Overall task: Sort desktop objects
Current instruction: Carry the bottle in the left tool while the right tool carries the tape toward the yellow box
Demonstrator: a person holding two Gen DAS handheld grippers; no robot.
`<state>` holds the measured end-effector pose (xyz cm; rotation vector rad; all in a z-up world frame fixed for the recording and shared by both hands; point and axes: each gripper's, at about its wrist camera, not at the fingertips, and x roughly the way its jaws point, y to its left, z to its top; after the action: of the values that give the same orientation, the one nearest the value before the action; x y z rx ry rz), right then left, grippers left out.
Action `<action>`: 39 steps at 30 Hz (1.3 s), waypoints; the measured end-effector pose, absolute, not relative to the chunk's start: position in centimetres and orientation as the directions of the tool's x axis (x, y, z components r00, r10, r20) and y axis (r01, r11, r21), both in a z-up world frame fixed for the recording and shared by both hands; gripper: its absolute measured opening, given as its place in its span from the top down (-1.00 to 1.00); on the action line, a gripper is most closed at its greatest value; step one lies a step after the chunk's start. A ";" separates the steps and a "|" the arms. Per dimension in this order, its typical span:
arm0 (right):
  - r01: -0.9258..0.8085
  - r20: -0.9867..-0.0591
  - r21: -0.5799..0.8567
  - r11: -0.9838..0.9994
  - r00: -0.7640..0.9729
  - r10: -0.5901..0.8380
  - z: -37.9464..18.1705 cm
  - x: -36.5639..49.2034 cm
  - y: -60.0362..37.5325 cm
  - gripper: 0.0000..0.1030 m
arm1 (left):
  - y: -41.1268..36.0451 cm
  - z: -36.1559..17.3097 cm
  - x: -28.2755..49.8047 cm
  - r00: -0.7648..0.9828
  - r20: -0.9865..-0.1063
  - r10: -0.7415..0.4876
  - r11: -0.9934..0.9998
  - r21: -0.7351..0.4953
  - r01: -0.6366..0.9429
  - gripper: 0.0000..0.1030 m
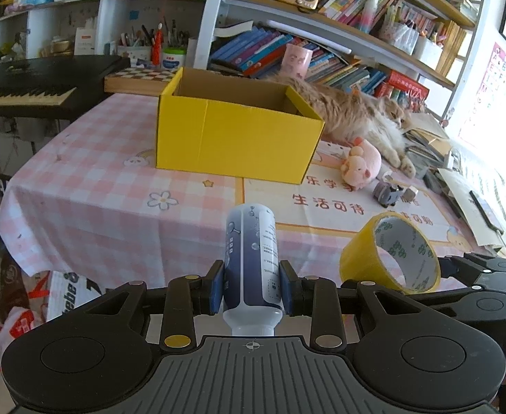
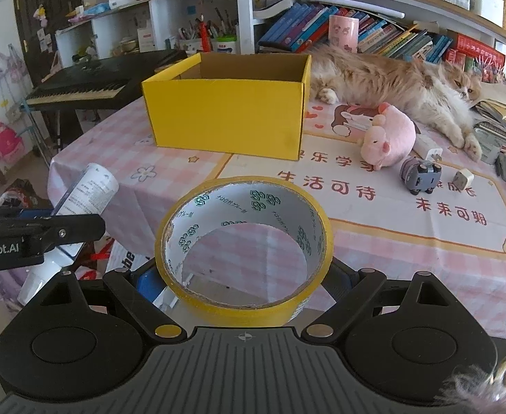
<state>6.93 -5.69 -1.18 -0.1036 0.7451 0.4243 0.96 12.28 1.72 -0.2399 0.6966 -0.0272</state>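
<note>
Above the table (image 1: 97,172), bottle (image 1: 252,262) and tape (image 2: 244,248) apparently gripped.

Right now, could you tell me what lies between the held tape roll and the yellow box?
Only bare tablecloth, seen in the right wrist view, between tape roll and yellow box.

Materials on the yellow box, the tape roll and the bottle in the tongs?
Open yellow box: looks like corrugated cardboard, matte yellow outside, raw brown inside, with fold creases.
Yellow tape roll in the right tongs: glossy plastic film on a printed paper core with a frayed rim.
White-and-blue bottle in the left tongs: probably smooth plastic with a slight sheen.
</note>
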 end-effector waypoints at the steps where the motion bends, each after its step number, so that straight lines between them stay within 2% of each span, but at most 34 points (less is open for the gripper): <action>1: -0.412 -0.678 0.057 0.909 0.653 0.338 -1.2 6.8 -5.7 -0.74 | 12.2 1.7 0.9 0.766 -0.634 -0.107 0.972 -0.229 -0.053 0.40; 17: -0.520 -0.669 0.004 0.854 0.634 0.389 -0.7 9.4 -4.1 -0.74 | 13.3 2.5 3.5 0.782 -0.620 -0.057 0.969 -0.225 -0.107 0.40; 27: -0.580 -0.600 -0.036 0.814 0.664 0.446 2.8 16.2 -3.7 -0.74 | 13.8 5.8 9.7 0.842 -0.537 -0.047 0.973 -0.217 -0.084 0.40; 39: -0.675 -0.552 -0.079 0.734 0.643 0.531 5.4 25.9 -2.9 -0.74 | 15.2 8.8 18.3 0.866 -0.499 -0.033 0.981 -0.182 -0.068 0.40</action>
<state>25.88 -2.91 5.43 -0.2903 0.5296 0.6980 18.28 15.24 8.84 -0.1970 0.5248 0.0184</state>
